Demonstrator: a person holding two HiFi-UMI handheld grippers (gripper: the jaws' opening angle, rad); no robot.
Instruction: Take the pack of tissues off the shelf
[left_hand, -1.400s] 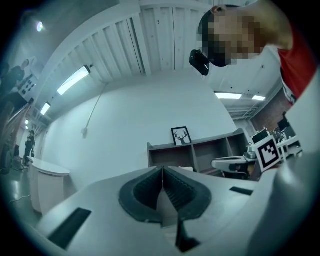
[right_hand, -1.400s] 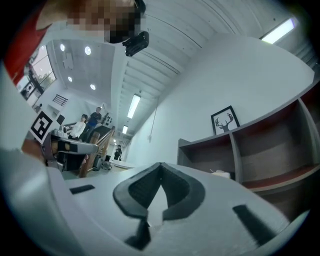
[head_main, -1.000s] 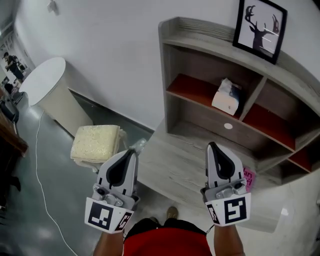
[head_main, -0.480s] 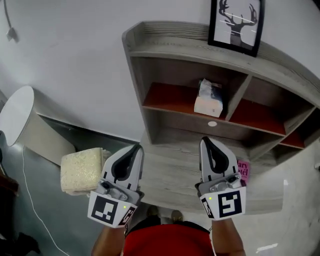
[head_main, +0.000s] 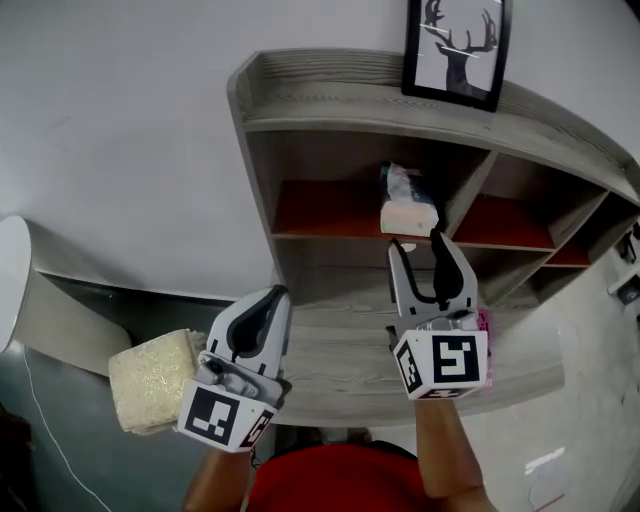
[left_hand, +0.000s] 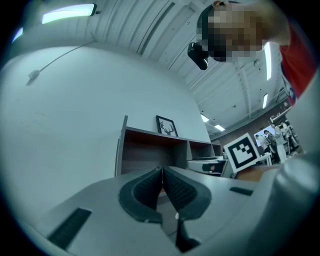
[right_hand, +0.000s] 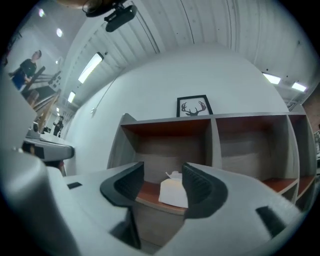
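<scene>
The right gripper (head_main: 415, 241) is raised toward the shelf (head_main: 330, 85), its jaws part-way apart and opening; in the right gripper view the pack (head_main: 408, 206) shows in the gap between them but lies farther back, untouched. The left gripper (head_main: 273, 295) hangs lower over the desk (head_main: 335, 365), jaws pressed together on nothing. The pack sits on the red floor of the shelf's left upper compartment, close to the divider on that compartment's right, with a framed deer picture (head_main: 455, 45) on the shelf top above and a pale yellow block (head_main: 150, 378) off to the left below.
</scene>
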